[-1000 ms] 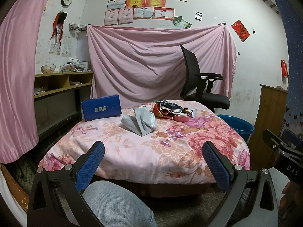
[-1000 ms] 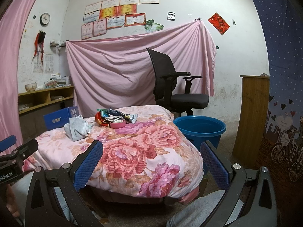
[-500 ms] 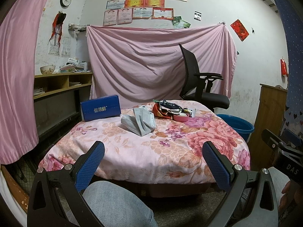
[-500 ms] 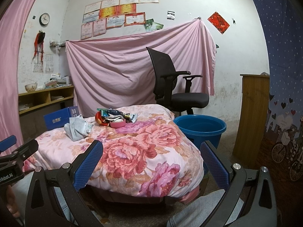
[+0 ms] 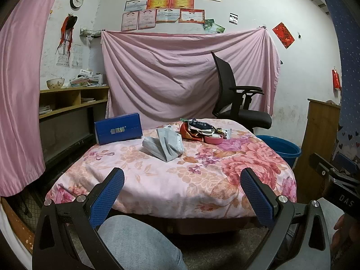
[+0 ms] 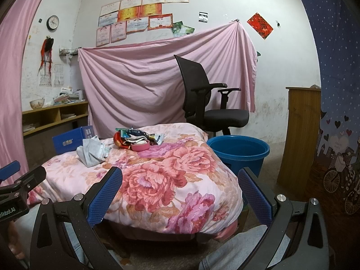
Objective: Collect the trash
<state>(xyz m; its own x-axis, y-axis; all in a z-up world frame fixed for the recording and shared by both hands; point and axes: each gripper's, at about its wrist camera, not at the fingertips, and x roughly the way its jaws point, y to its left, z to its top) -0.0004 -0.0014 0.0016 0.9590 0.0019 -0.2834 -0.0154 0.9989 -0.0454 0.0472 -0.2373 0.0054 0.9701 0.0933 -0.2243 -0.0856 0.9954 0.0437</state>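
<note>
A pile of wrappers [image 5: 200, 129] with a pink tape roll [image 5: 213, 139] lies at the far side of a table under a floral cloth [image 5: 157, 180]; it also shows in the right wrist view [image 6: 135, 138]. Grey face masks [image 5: 165, 145] [image 6: 92, 151] lie left of the pile. A blue tub [image 6: 238, 151] [image 5: 281, 148] stands on the floor right of the table. My left gripper [image 5: 182, 186] is open and empty, short of the table's near edge. My right gripper [image 6: 180, 184] is open and empty, near the table's front right corner.
A blue box [image 5: 118, 129] stands at the table's back left. A black office chair [image 6: 207, 103] stands behind the table. Wooden shelves [image 5: 67, 103] line the left wall, and a wooden cabinet [image 6: 299, 135] stands at the right. My knee [image 5: 139, 243] is below the left gripper.
</note>
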